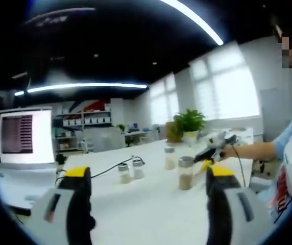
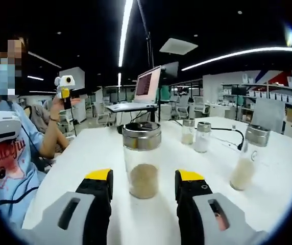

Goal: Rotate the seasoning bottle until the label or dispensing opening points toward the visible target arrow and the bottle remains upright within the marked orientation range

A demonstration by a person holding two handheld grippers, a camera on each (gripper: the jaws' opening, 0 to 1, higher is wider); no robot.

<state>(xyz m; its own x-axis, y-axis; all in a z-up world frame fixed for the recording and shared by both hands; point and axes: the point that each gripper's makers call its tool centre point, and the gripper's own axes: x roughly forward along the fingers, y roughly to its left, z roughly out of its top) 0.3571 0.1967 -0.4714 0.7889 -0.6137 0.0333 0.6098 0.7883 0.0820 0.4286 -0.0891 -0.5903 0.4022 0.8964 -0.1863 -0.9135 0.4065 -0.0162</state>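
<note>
Right gripper view, clear cylindrical seasoning bottle (image 2: 142, 159), metal cap, white table (image 2: 268, 168)

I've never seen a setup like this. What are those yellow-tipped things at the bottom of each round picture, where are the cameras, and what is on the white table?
There is no robot here. A person holds a hand tool with two jaws in each hand, and a fisheye camera rides on each tool, looking forward along its jaws. In the left gripper view, the left gripper hangs open over the white table, holding nothing. In the right gripper view, the right gripper is open, its jaws either side of a glass seasoning bottle with a metal cap; I cannot tell whether they touch it. Three more bottles stand behind. A laptop sits at the table's edge, and a potted plant stands further back.
</note>
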